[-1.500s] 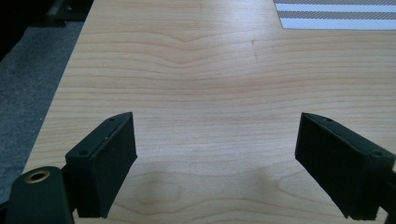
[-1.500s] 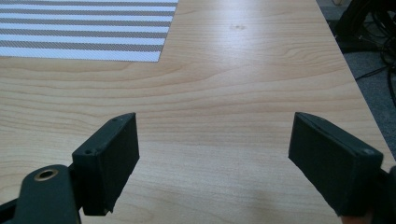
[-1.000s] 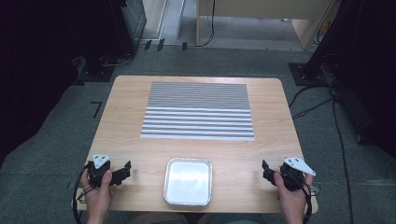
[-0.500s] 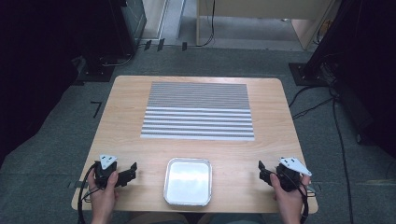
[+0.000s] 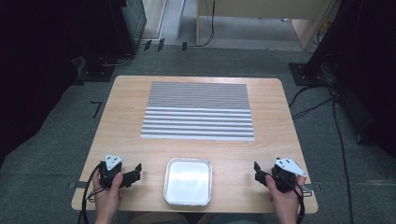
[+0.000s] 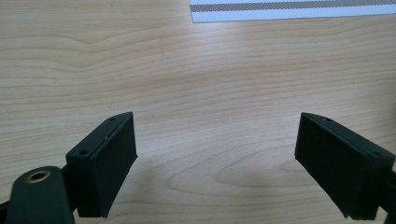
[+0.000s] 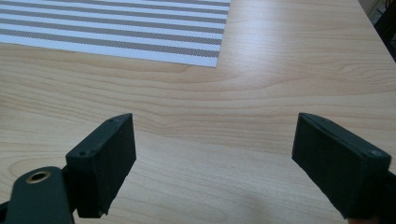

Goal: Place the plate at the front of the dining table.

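My left gripper (image 5: 134, 173) rests low over the wooden table (image 5: 126, 100) near its front left corner, held by a hand. It is open, with only bare wood between its black jaws (image 6: 215, 163). My right gripper (image 5: 258, 173) sits near the front right corner, also open with nothing between its jaws (image 7: 212, 161). A shallow silver tray (image 5: 188, 181) lies at the front edge between the two grippers, apart from both. A grey and white striped mat (image 5: 198, 111) covers the middle of the table; its edge shows in the left gripper view (image 6: 289, 9) and the right gripper view (image 7: 112, 32).
Bare wood lies between the mat and the tray. The table stands on grey carpet (image 5: 60, 140). Cables (image 5: 313, 102) run on the floor at the right, and dark equipment (image 5: 107, 28) stands beyond the far left corner.
Both hands have drawn the grippers slightly inward toward the tray and a little nearer the front edge. Both grippers stay open.
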Demonstrator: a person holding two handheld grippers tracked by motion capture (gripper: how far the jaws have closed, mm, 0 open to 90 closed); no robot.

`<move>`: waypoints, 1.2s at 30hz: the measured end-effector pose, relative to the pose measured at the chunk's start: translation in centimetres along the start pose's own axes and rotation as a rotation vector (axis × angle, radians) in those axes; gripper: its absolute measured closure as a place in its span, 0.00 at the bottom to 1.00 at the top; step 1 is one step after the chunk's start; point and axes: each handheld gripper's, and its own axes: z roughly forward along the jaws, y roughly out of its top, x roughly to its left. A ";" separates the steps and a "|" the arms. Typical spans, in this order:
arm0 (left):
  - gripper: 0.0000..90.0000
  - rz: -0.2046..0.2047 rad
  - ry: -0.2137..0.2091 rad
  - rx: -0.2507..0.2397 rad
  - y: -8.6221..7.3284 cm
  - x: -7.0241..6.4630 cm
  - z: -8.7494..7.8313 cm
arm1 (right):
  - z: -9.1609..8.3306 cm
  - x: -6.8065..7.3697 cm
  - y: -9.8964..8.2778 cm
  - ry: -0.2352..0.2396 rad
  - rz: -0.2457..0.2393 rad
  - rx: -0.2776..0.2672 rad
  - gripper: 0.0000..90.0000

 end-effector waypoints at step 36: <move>0.14 0.027 -0.124 0.025 -0.2 -4.4 0.4 | -0.4 5.1 0.1 0.106 -0.032 -0.044 0.16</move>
